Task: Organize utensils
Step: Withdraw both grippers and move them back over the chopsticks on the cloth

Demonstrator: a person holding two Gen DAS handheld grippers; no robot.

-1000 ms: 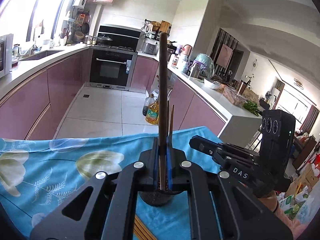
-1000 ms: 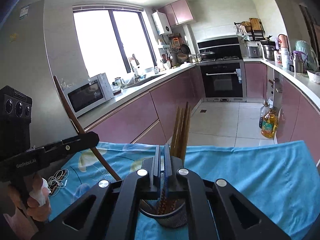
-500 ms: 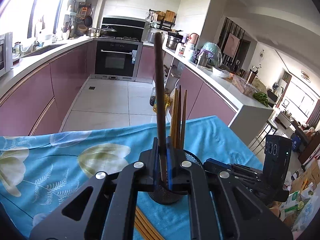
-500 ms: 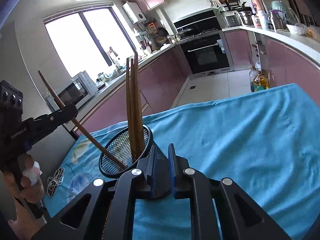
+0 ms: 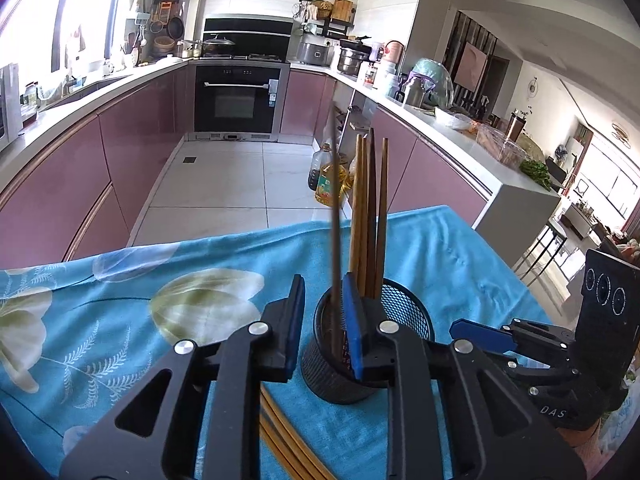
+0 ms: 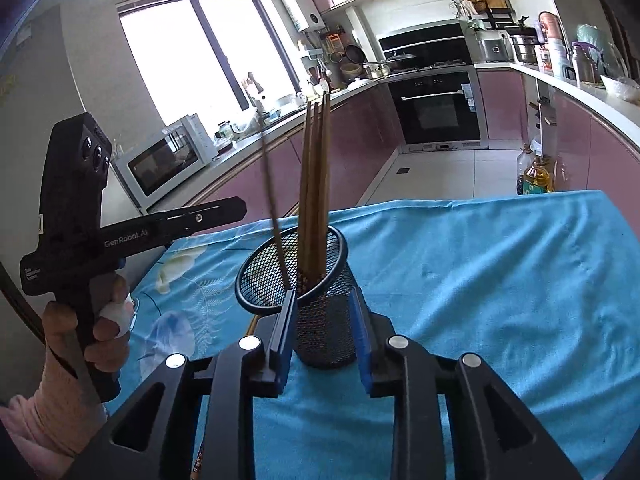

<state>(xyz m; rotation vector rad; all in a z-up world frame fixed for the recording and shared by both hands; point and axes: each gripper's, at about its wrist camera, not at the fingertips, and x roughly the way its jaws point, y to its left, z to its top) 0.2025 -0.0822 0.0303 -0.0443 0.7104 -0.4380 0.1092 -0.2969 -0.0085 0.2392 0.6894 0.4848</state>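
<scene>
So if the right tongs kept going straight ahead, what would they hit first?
Most likely the black mesh holder, standing directly ahead between the open right tongs; the pads do not appear to press it.

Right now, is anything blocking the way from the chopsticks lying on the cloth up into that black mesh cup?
Nothing solid does. The mesh cup is open-topped and part full of upright chopsticks; the loose chopsticks lie on the cloth beside its base, under the left gripper.

The left gripper [image 6: 240, 210] reads "GenRobot.AI" along its side; the right gripper [image 5: 480, 336] body shows "DAS".
</scene>
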